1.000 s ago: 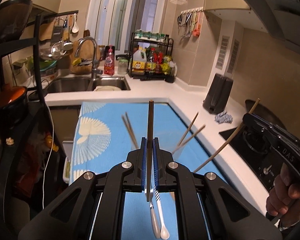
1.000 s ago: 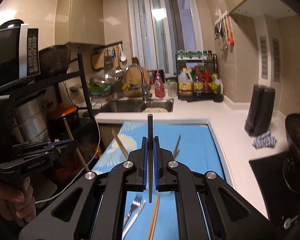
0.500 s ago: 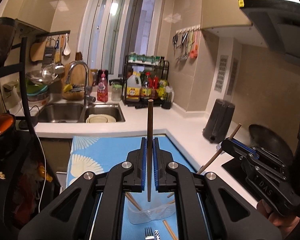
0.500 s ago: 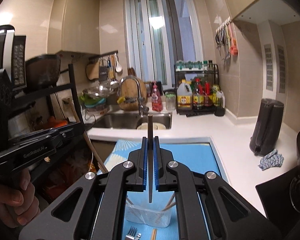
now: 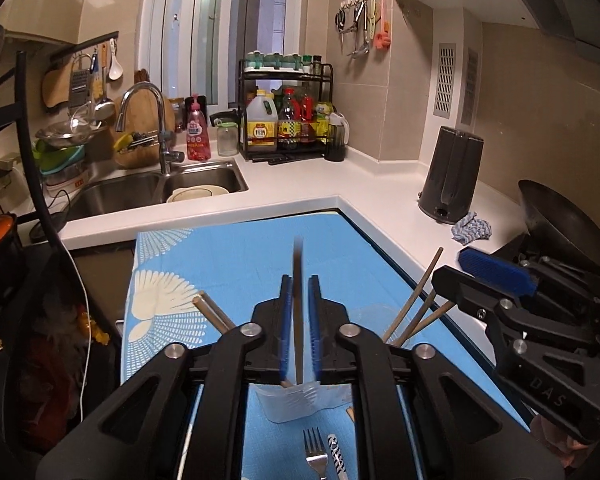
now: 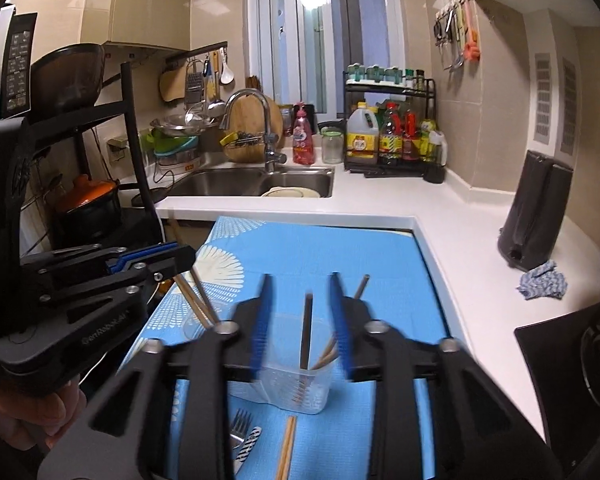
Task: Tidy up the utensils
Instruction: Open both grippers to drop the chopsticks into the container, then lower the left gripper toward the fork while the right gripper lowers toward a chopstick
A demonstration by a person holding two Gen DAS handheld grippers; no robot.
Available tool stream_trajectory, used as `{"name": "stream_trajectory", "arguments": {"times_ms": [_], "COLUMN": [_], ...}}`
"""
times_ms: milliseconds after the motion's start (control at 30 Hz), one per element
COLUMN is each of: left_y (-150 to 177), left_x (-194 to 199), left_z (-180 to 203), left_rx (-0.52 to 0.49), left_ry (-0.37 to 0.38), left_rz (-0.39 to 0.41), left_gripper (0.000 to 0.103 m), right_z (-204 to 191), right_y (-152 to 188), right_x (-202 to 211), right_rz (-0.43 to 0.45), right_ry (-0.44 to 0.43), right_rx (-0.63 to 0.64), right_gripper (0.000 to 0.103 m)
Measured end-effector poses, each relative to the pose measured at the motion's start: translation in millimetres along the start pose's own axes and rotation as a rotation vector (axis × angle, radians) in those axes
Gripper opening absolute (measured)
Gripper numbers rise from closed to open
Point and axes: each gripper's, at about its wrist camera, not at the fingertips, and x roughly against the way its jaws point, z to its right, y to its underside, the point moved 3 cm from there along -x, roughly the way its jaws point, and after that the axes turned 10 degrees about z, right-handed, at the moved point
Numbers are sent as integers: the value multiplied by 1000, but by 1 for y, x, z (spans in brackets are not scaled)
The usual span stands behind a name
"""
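I held both grippers over the clear plastic cup (image 6: pixel 296 388) standing on the blue patterned mat (image 5: pixel 236 256), each with a dark chopstick between its fingers. My left gripper (image 5: pixel 299 328) had just been opening: its blue pads stood a little apart, and the dark chopstick (image 5: pixel 298 312) ran upright in the gap between them, blurred, with its lower end over the cup's rim; I could not see either pad pressing on it. My right gripper (image 6: pixel 300 320) had also just been opening, wider, its fingers blurred, and its dark chopstick (image 6: pixel 306 332) stood free between them with its lower end inside the cup, beside other chopsticks (image 6: pixel 328 354) leaning there. On the mat just in front of the cup lay a fork (image 6: pixel 240 426), a patterned handle (image 6: pixel 247 444) and a pale wooden chopstick (image 6: pixel 287 448).
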Motion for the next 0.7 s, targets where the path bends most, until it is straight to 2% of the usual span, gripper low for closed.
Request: {"name": "stream_trajectory", "arguments": {"times_ms": [67,267,400,567,700], "left_y": [-7,-18,-10,24,65], "left_x": [13,56,83,107,117], "left_z": [-3,-3,1,4,4], "left_rx": [12,37,44,52,35], "left_ry": [-3,-1,-2,-11,-40], "left_rz": [39,120,153,154,138], "left_gripper": [31,32,32,32,32], "right_z": [1,5,4,1,-2], "right_y": [-4,-20,-20,-1,28], "right_x": [9,52,86,120,134], "right_rz": [15,100,165,210,198], "right_ry": [9,41,48,48,46], "right_rx": [7,22,17,17,20], "right_gripper": [39,39,39,39,38]}}
